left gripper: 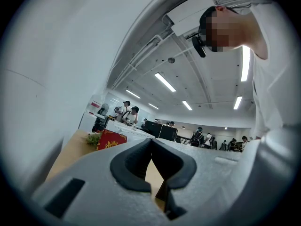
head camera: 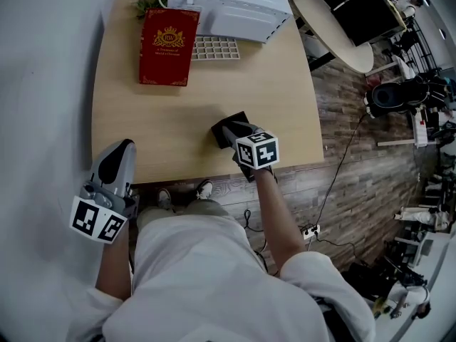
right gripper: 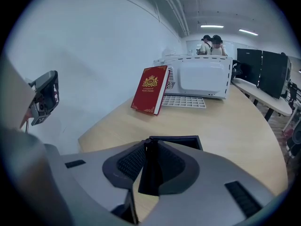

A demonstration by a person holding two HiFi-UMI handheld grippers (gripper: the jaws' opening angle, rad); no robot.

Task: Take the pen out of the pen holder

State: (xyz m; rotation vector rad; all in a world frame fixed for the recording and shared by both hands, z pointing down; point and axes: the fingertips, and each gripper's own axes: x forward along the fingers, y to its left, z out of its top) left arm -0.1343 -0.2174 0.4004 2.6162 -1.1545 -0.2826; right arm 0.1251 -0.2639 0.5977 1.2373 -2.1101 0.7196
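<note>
A black square pen holder (head camera: 234,118) (right gripper: 184,141) stands near the front edge of the wooden table (head camera: 142,120). My right gripper (head camera: 229,132) (right gripper: 149,144) tilts down over it. Its dark pads are pressed together on the top of a thin black pen (right gripper: 147,150) that stands upright in the holder. In the head view the gripper's body covers the pen. My left gripper (head camera: 117,152) (right gripper: 44,98) hangs level off the table's front left corner, by the white wall. In the left gripper view its pads (left gripper: 151,144) meet at the tips with nothing between them.
A red book (head camera: 169,46) (right gripper: 150,89) leans at the back of the table, beside a white machine (head camera: 228,2) and a white grid tray (head camera: 214,48). A small plant (head camera: 146,2) sits in the back corner. A round table (head camera: 335,27) and cables stand to the right.
</note>
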